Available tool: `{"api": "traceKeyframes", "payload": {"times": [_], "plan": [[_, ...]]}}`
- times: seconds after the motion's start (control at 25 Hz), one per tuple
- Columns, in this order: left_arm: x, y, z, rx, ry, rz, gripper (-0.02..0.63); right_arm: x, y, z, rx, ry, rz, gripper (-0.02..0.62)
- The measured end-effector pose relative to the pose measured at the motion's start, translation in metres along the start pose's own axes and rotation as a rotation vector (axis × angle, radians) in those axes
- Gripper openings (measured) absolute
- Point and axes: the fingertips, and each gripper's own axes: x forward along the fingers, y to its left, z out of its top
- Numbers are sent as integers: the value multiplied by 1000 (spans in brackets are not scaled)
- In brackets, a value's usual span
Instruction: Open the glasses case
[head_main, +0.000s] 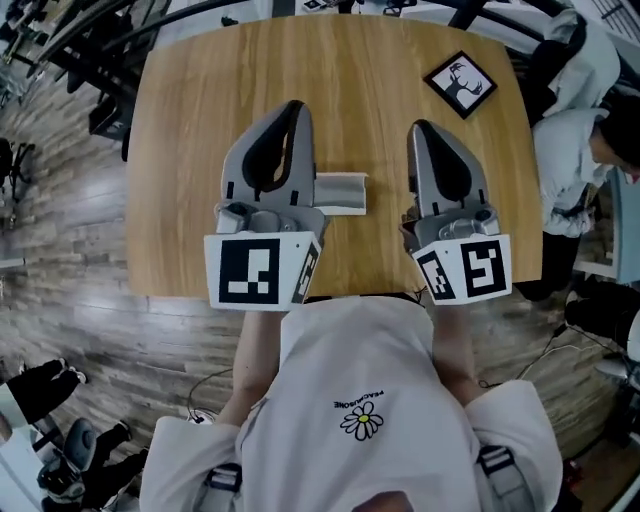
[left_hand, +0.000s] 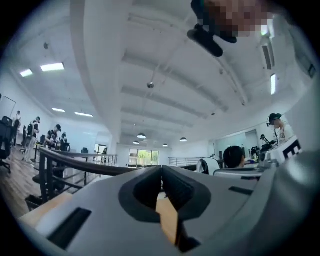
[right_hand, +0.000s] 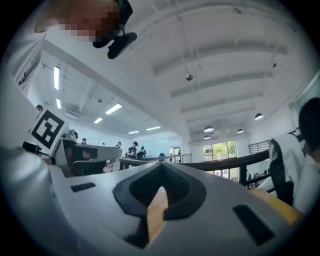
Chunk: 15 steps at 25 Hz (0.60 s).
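In the head view a grey glasses case (head_main: 342, 193) lies flat on the wooden table (head_main: 200, 120), and my left gripper hides its left end. My left gripper (head_main: 292, 106) is held high above the table with its jaws together and nothing between them. My right gripper (head_main: 418, 128) hangs to the right of the case, also shut and empty. Neither touches the case. Both gripper views look level across the room: the left gripper (left_hand: 161, 168) and the right gripper (right_hand: 160, 164) show closed jaws, and the case appears in neither.
A framed black-and-white picture (head_main: 460, 84) lies at the table's far right corner. A person in white (head_main: 575, 130) stands beside the table's right edge. Dark chairs and stands (head_main: 60, 50) crowd the far left on the wooden floor.
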Motion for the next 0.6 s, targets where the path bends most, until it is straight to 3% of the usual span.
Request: {"api": "traceKeyframes", "payload": {"times": [0.16, 0.6], "plan": [[-3, -14, -6, 62, -19, 26, 18, -13, -5, 5, -80, -19, -89, 6], [-4, -12, -25, 74, 40, 56, 18, -20, -4, -7, -118, 23, -89, 6]]}}
